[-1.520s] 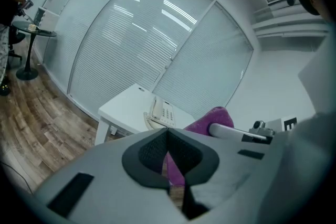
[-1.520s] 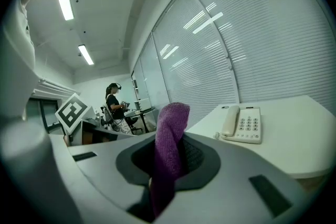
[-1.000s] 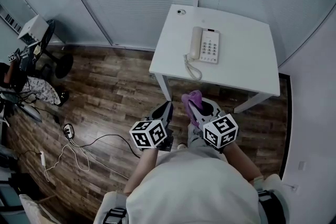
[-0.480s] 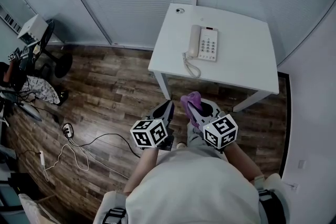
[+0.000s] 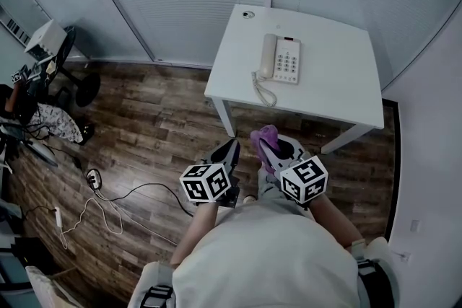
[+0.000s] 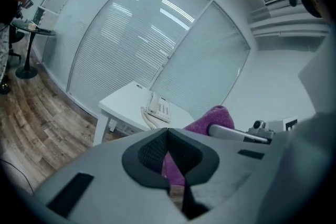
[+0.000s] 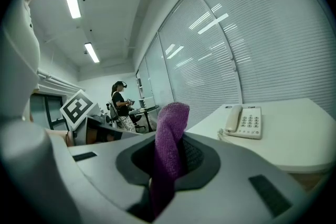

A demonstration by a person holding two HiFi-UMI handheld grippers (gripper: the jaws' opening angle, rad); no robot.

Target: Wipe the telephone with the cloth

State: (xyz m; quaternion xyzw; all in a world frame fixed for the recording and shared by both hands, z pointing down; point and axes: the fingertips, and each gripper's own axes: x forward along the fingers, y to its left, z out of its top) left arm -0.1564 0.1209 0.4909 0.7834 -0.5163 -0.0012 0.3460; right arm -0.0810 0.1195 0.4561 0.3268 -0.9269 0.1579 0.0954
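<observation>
Fingers [image 7: 198, 160] of the right gripper [image 7: 169, 165] are clamped on a purple knitted cloth [image 7: 170, 128], which stands up from between them in a soft fold and hangs down below. Left gripper [image 6: 168, 157] has its jaws pressed together with nothing between them; the purple glimpsed past its tips is the same cloth, held just beside it in the other gripper. Both grippers sit side by side close to the person [image 5: 267, 256], tilted slightly downward above a wooden floor [image 5: 144, 141]

Cream corded telephone [image 5: 281, 60] lies flat on a small white table [image 5: 332, 90], well apart from both sets of fingers, ahead of them and beyond the table's near edge. Its handset [image 5: 268, 58] rests to the left of the keypad [image 5: 289, 66] in the head view, and a coiled cord [image 5: 261, 91] trails toward the near edge

Cloth looks light, limp and slightly grippy, so it should drape over the keypad rather than press hard on it; the pinch leaves a loose upper end free for wiping. Telephone looks like light, hard plastic that could slide on the smooth tabletop, and the handset could tip off its rest if dragged sideways. Steadying the telephone at its keypad-side edge with the empty left gripper seems the sensible hold while the cloth passes over it
</observation>
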